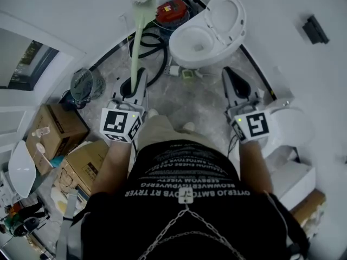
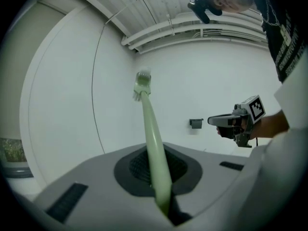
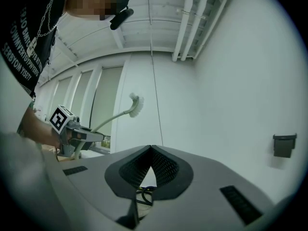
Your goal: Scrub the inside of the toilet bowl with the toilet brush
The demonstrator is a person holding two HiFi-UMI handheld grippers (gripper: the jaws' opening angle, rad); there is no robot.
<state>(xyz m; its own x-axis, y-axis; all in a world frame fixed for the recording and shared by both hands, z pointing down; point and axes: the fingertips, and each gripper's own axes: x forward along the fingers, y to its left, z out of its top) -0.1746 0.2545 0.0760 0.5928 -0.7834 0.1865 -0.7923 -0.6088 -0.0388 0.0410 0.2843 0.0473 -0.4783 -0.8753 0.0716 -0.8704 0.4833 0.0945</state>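
The left tongs [image 1: 132, 83] clamp the pale green handle of the toilet brush [image 1: 137, 37]. Its white bristle head points up and away, left of the open toilet bowl [image 1: 196, 41] and not touching it. The right tongs [image 1: 233, 77] are closed tip to tip on nothing, in front of the bowl.

Wht walls [image 1: 81, 15], gry floor [image 1: 201, 97], cardbd boxes [image 1: 54, 130] + fan [image 1: 84, 84] L.

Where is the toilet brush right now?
Head view, upper left: the toilet brush is clamped in the left tool, left of the toilet, not in its bowl.
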